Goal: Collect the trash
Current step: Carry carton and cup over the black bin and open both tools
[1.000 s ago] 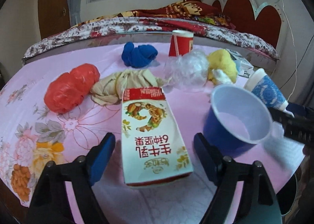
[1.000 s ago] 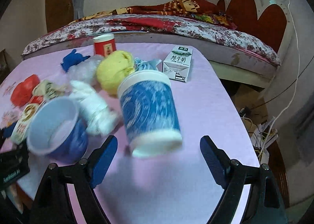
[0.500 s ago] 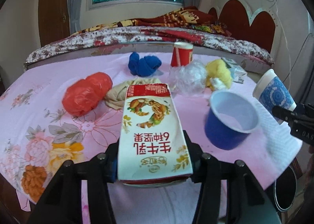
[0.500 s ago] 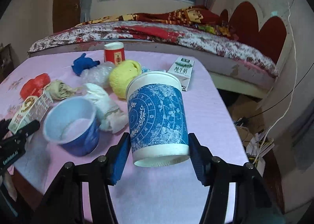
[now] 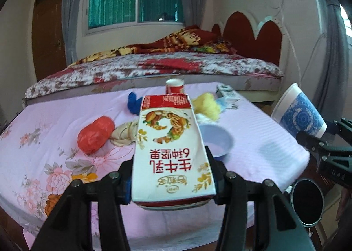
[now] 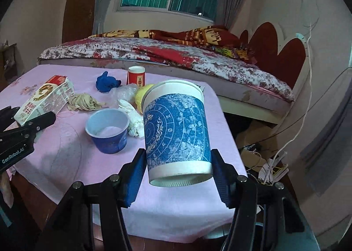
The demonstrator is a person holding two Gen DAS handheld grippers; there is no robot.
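My left gripper (image 5: 171,174) is shut on a white and red milk carton (image 5: 171,152), lifted above the pink tablecloth (image 5: 55,141). My right gripper (image 6: 178,176) is shut on a blue patterned paper cup (image 6: 176,132), held tilted above the table's right side. Each gripper shows in the other's view: the cup (image 5: 297,114) at the right, the carton (image 6: 44,101) at the left. On the table lie a blue bowl-shaped cup (image 6: 107,130), a red bag (image 5: 95,134), a beige crumpled wrapper (image 6: 84,101), a blue wad (image 6: 106,82), a yellow wad (image 5: 208,105) and white tissue (image 6: 134,119).
A red paper cup (image 6: 136,78) and a small milk box (image 5: 227,94) stand at the far side, clear plastic (image 6: 123,94) beside them. A bed (image 6: 176,57) runs behind the table. A dark round bin opening (image 5: 307,202) sits below the table's right edge. Cables lie on the floor (image 6: 270,163).
Both grippers closed, the left on the milk carton and the right on the blue patterned cup, then lifted them off the table. The table now looks farther away.
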